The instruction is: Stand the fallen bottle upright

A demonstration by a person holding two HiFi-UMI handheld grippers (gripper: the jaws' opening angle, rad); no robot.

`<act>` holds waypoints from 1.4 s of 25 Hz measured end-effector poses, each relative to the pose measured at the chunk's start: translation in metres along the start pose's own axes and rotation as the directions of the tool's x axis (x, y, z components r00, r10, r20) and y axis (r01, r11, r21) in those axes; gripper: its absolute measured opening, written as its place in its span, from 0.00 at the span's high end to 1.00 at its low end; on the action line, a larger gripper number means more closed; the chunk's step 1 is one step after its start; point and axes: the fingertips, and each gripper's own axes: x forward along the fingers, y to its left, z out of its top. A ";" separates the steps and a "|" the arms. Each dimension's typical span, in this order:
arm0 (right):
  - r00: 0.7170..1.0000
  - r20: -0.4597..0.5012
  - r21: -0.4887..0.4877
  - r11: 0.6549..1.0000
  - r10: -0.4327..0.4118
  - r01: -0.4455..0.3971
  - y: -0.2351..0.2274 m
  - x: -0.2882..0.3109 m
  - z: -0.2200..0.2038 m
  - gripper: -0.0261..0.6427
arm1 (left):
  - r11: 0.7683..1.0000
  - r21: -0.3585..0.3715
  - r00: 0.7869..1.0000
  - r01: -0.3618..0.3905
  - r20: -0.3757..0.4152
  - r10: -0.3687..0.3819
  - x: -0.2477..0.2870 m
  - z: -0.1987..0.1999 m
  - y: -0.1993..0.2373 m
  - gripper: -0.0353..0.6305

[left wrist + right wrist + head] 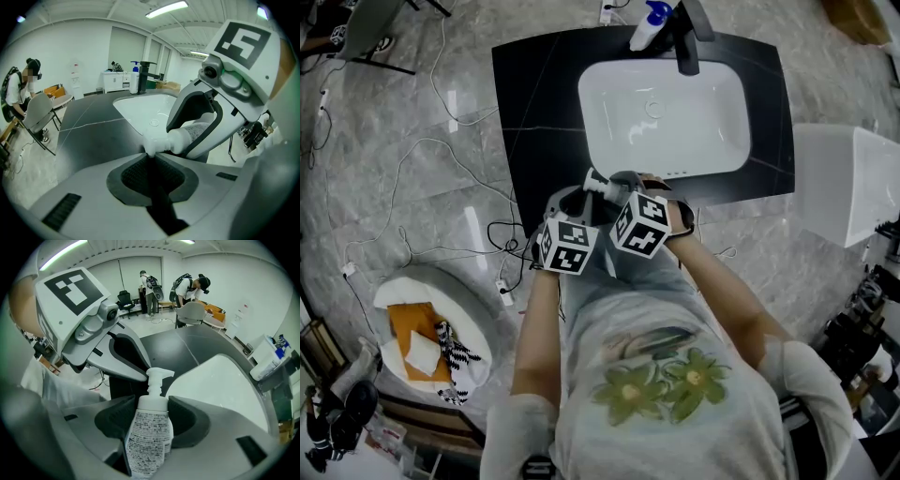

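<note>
Although both grippers are at the white plastic pump bottle (149, 437), it isn't upright yet: it slants at the near edge of the black desk (534, 112), just left of the white basin (666, 117). The left gripper (151, 157) has its fingers almost together, nipping the pump head. The right gripper (152, 401) has its fingers wide apart on either side of the body, not visibly squeezing. By my judgement, tipping it base-down and setting it on the desk remains.
</note>
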 end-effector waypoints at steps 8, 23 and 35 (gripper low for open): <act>0.999 0.037 0.028 1.000 -0.014 0.013 -0.001 -0.006 0.004 0.63 | 1.000 0.013 1.000 -0.013 0.023 0.013 -0.007 0.006 0.000 0.86; 0.978 0.174 0.085 0.991 -0.113 0.100 0.000 -0.043 0.014 0.63 | 0.993 0.098 0.993 -0.067 0.105 0.057 -0.045 0.042 -0.014 0.86; 0.942 0.278 0.163 0.975 -0.191 0.150 0.003 -0.079 0.006 0.64 | 0.976 0.185 0.983 -0.116 0.165 0.085 -0.069 0.071 -0.043 0.85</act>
